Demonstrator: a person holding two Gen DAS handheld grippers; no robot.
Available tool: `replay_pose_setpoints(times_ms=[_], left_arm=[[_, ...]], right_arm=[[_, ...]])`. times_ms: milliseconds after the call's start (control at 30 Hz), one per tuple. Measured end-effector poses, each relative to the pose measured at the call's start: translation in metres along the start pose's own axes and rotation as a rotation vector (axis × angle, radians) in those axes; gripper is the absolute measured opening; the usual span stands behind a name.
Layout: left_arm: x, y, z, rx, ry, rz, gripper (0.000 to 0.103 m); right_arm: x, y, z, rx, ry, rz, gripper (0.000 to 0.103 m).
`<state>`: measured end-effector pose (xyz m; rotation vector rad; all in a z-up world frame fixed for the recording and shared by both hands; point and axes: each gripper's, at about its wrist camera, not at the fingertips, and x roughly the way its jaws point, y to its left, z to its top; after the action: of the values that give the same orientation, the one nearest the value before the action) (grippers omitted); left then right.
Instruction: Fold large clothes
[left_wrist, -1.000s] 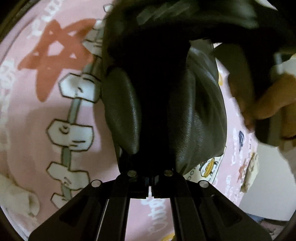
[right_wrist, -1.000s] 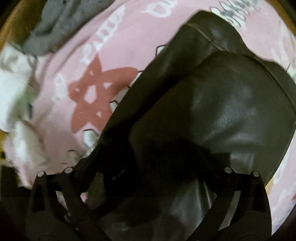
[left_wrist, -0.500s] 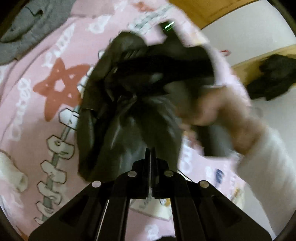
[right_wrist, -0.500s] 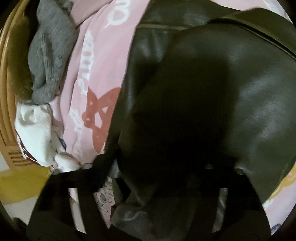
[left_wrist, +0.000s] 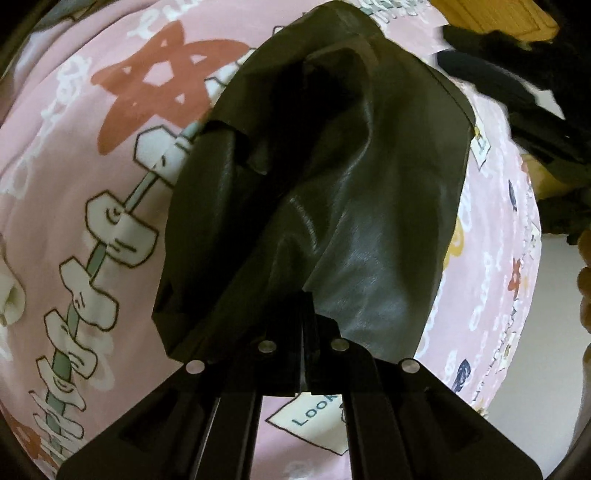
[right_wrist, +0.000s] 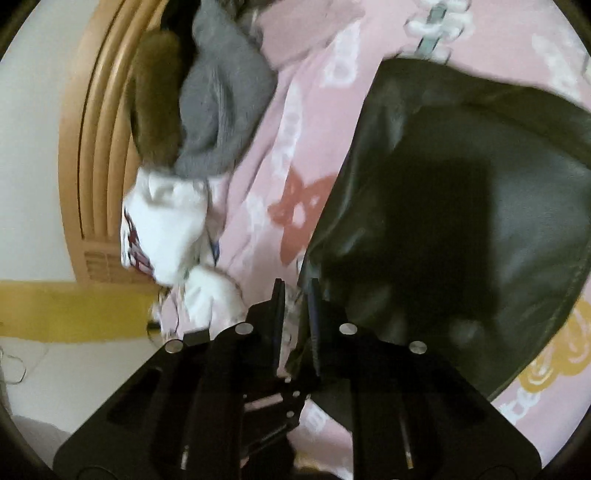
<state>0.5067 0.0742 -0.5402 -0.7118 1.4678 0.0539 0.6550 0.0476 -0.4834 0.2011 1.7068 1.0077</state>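
Clothing is the subject: a large dark leather-look jacket (left_wrist: 332, 192) is spread in a loose heap on a bed covered by a pink bedspread (left_wrist: 74, 184) printed with a red star (left_wrist: 162, 77) and cartoon figures. At the bed's far edge a curved wooden headboard (right_wrist: 92, 129) is seen, with a grey garment (right_wrist: 221, 103) and a white garment (right_wrist: 166, 229) piled near it, well apart from the jacket.

The left tool (left_wrist: 304, 317) is closed tight on the jacket's near edge, the material rising from its narrow jaws. The right tool (right_wrist: 295, 317) is narrow too, a thin gap between its fingers; the jacket's edge appears to run into that gap, though a firm grip cannot be confirmed because of blur.

For the step to be done well, both grips should be kept at the same edge, the material drawn taut between them, and the fold laid flat so that the stiff, slippery material is not bunched.

Compared with half a second ago, the jacket has been lowered and spread out, the person's bare hand is no longer across the left view, and the right tool's fingers, hidden under the jacket before, are now uncovered.
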Motion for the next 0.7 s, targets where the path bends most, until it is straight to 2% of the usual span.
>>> replay_pose_setpoints(times_ms=[67,100,133,200,233,333,467,533,567,600,700], left_arm=[[0.007,0.003,0.002,-0.006,0.013,0.007,0.003],[0.009,0.007,0.002,-0.002,0.020,0.012,0.003],[0.012,0.007,0.001,0.010,0.024,0.028,0.003],[0.018,0.008,-0.002,0.035,0.027,0.061,0.003],[0.024,0.003,-0.002,0.053,0.028,0.093,0.003],[0.034,0.000,0.002,0.075,0.034,0.129,0.003],[0.038,0.001,0.011,0.063,0.067,0.107,0.003],[0.038,-0.003,0.015,0.080,0.081,0.096,0.003],[0.037,-0.002,0.017,0.084,0.087,0.092,0.003],[0.036,-0.003,0.019,0.083,0.091,0.091,0.003],[0.030,-0.004,0.025,0.079,0.100,0.089,0.003]], right_arm=[[0.029,-0.011,0.008,0.027,0.047,-0.037,0.012],[0.048,-0.020,0.015,0.059,0.056,-0.064,0.007],[0.062,-0.025,0.020,0.074,0.064,-0.105,0.002],[0.089,-0.031,0.026,0.063,0.080,-0.248,0.001],[0.097,-0.032,0.027,0.060,0.078,-0.273,0.000],[0.108,-0.036,0.025,0.068,0.057,-0.301,0.000],[0.098,-0.016,0.021,-0.012,0.019,-0.343,0.000],[0.067,-0.003,0.010,-0.047,-0.068,-0.296,0.001],[0.038,0.003,-0.001,-0.060,-0.154,-0.280,0.001],[0.020,0.008,-0.008,-0.066,-0.220,-0.281,0.006],[-0.058,0.001,-0.046,-0.054,-0.444,-0.306,0.006]])
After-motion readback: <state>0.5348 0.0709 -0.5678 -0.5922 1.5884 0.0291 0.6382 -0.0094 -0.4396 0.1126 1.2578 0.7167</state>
